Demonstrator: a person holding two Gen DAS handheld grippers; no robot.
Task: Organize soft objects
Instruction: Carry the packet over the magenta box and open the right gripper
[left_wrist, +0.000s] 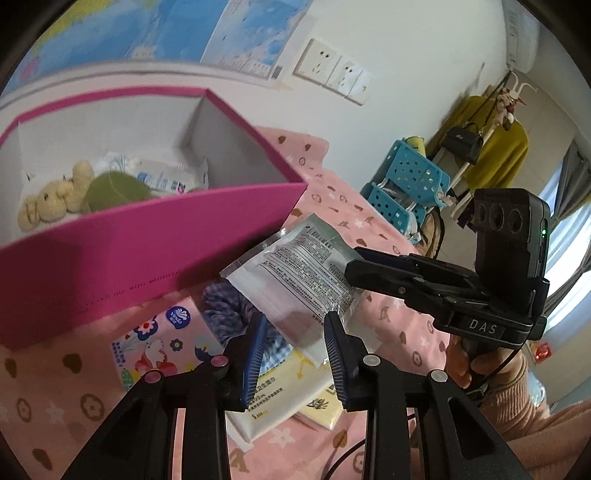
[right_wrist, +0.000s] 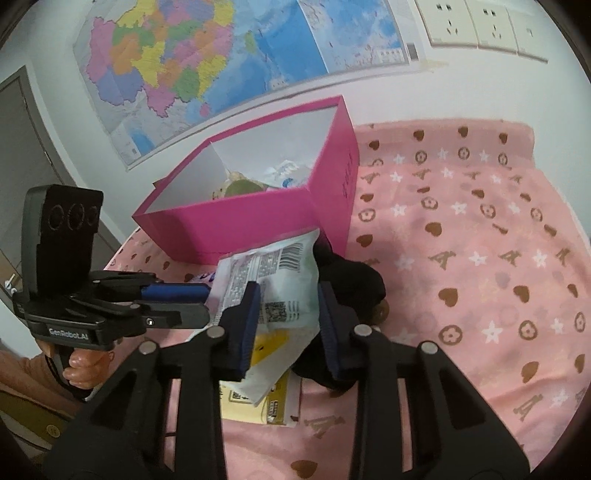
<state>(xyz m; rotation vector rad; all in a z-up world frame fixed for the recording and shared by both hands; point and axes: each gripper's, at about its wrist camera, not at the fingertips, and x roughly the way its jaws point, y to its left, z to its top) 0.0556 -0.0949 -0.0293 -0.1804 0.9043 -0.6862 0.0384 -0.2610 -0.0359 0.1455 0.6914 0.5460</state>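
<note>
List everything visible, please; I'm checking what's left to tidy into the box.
box: one, magenta, open on the bedsheet.
plush toys: few, beige and green, inside box.
packet: one, white, lifted, between both grippers' jaws.
checked cloth: one, blue, beside box.
tissue pack: one, pink cartoon print, near box.
yellow pack: one at least, under packet.
black soft thing: one, right of packet.
bedsheet: one, pink patterned, under everything.
wall map: one, multicoloured, behind box.
left gripper: black, pinching packet's edge.
right gripper: black, jaws either side of packet.
left hand, right hand: on the gripper handles.
</note>
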